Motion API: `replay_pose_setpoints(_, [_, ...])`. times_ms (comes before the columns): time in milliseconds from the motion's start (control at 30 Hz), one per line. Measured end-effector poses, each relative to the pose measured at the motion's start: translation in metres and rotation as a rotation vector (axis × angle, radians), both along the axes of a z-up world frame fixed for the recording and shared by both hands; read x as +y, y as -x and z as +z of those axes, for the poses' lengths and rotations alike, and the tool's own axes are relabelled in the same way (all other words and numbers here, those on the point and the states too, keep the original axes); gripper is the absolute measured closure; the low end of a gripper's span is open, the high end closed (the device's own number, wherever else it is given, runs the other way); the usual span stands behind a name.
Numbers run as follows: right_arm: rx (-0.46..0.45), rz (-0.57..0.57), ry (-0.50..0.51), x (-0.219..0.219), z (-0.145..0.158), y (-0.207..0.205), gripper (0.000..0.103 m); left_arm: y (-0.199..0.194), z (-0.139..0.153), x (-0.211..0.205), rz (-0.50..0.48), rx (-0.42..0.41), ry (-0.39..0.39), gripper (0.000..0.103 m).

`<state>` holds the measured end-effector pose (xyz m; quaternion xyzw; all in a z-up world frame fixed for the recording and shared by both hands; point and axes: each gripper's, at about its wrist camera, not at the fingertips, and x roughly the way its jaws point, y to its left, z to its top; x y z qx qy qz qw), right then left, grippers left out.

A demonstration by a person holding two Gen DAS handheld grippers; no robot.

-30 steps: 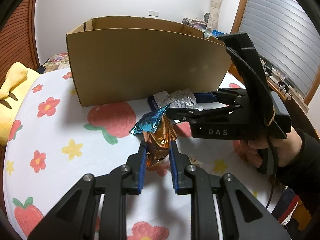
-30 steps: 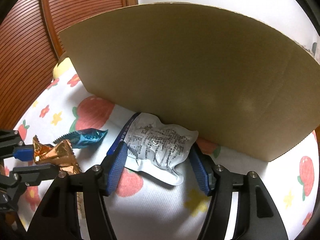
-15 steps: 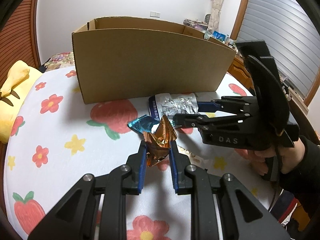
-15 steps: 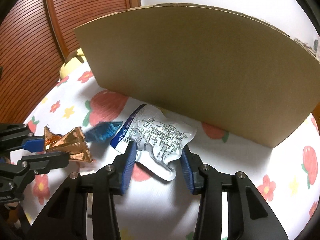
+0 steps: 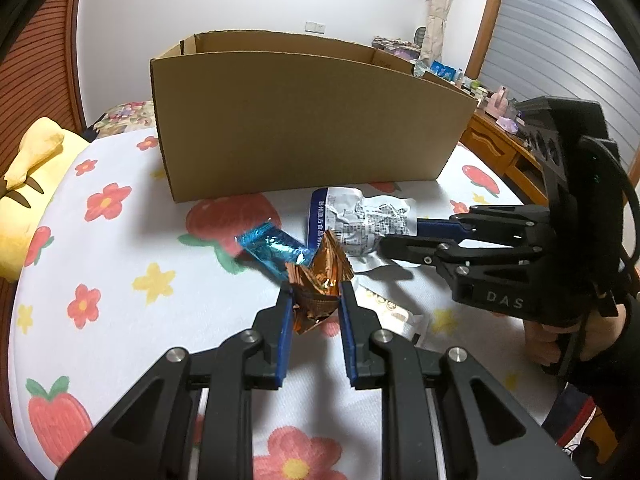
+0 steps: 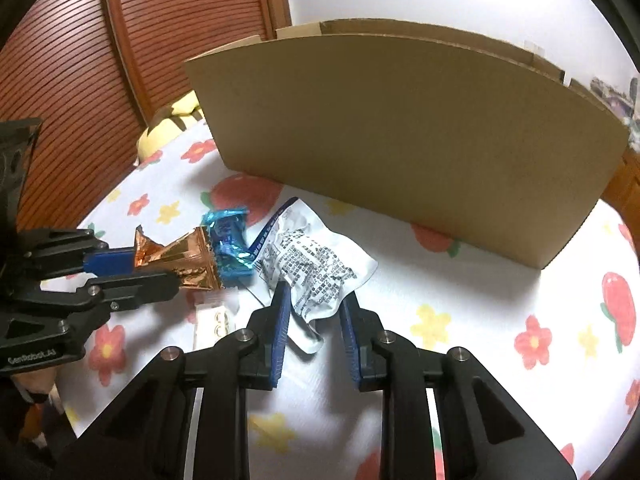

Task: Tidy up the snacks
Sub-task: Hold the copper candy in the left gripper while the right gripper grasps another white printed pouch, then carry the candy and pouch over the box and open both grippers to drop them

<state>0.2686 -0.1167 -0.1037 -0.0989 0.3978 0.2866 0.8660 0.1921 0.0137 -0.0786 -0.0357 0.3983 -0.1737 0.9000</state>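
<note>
Copper foil snack (image 5: pixel 318 288) is being pinched in the left hand-held gripper (image 5: pixel 315 297), jaws narrow, its long axis pointing forward and up toward the cardboard box (image 5: pixel 304 120). Silver pouch (image 6: pixel 316 268) is being clamped at its near corner by the right hand-held gripper (image 6: pixel 316 304), its long axis running away to the left. Both are being held just above the floral tabletop (image 5: pixel 120 280); the box is standing straight ahead, nearer the right gripper. Blue wrapper (image 5: pixel 272 246) is lying flat between them.
</note>
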Motion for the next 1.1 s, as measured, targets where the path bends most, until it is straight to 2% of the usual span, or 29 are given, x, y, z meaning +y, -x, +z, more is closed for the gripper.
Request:
replay_pose_setpoints(433, [-0.028, 0.019, -0.001, -0.003, 0.004, 0.015, 0.082, 0.004, 0.003, 0.000, 0.010, -0.006, 0.000, 0.084])
replay_pose_setpoints(1100, [-0.111, -0.009, -0.036, -0.027, 0.035, 0.031, 0.082, 0.009, 0.022, -0.003, 0.005, -0.057, 0.008, 0.084])
